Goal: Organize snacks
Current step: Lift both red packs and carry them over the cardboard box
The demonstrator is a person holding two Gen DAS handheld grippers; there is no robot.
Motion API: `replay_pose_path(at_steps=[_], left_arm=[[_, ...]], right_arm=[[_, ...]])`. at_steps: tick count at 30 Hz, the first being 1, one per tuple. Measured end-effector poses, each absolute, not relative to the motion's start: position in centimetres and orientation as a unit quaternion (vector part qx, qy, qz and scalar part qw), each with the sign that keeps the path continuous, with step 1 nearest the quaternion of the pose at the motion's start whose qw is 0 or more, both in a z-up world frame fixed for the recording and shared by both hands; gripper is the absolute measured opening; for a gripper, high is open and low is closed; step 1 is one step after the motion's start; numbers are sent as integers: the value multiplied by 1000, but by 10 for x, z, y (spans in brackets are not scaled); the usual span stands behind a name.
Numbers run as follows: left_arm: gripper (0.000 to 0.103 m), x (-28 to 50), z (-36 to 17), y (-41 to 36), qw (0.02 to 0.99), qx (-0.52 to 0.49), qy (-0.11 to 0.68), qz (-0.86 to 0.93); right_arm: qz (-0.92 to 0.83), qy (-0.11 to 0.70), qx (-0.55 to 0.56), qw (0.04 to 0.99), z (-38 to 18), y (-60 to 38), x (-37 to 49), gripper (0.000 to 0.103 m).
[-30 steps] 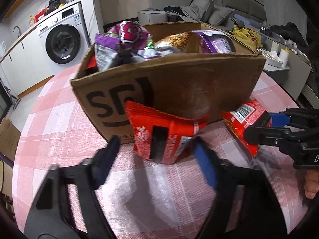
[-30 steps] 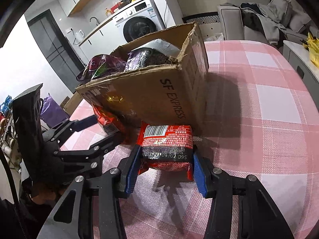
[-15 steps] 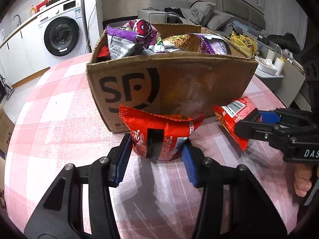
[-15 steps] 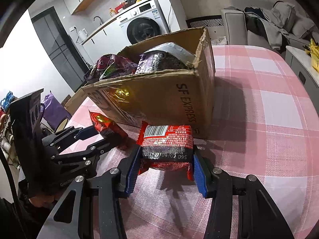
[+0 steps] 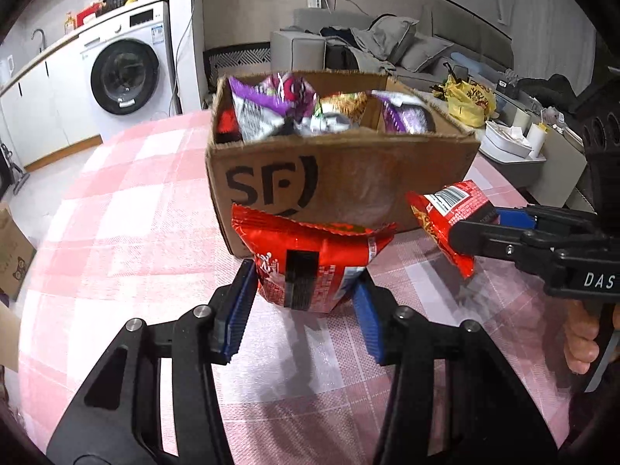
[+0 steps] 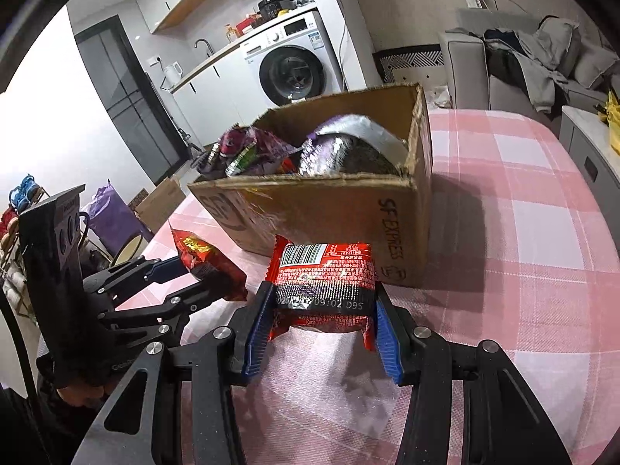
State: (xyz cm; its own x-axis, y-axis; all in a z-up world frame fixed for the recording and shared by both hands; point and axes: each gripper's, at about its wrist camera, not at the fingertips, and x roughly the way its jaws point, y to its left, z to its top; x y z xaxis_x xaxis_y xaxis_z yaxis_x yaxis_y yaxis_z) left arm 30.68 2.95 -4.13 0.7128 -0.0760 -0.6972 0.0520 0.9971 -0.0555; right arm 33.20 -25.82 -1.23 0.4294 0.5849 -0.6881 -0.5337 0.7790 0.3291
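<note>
I have most of the snacks already in the cardboard box [image 5: 341, 178], and the last 2 I can see are in my grippers: my left gripper [image 5: 306, 290] is clamped on a red packet [image 5: 310, 255] just in front of the box, and my right gripper [image 6: 321, 321] is clamped on a second red packet [image 6: 325, 283] near the box's corner, both lifted off the pink checked tablecloth [image 6: 523, 271], so what remains, I judge, is dropping them in. The box reads "SF" and "SF EXPRESS", the right gripper's body shows "DAS", and the second packet carries a barcode with a partly legible date stamp.
</note>
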Motion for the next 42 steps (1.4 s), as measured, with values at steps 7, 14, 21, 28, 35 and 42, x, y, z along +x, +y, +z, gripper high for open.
replay_pose_path(at_steps=[7,14,21,28,35,42], left_arm=[[46,291,-8,38,935,-27,351,-35],[46,273,20,46,943,-22,331,-41],[46,265,38,68,946,-40,318,-47],[46,273,57,84,950,-47,304,-56],[46,285,75,89,954,-51,289,-61],[46,307,89,87,956,-47,282,-63]], right_arm=[[337,396,31,853,6,-258,321,49],[335,382,28,861,14,-256,317,49],[334,362,37,870,19,-254,315,49],[337,344,51,875,35,-254,317,49],[323,329,51,886,55,-255,325,49],[310,331,49,890,63,-248,339,49]])
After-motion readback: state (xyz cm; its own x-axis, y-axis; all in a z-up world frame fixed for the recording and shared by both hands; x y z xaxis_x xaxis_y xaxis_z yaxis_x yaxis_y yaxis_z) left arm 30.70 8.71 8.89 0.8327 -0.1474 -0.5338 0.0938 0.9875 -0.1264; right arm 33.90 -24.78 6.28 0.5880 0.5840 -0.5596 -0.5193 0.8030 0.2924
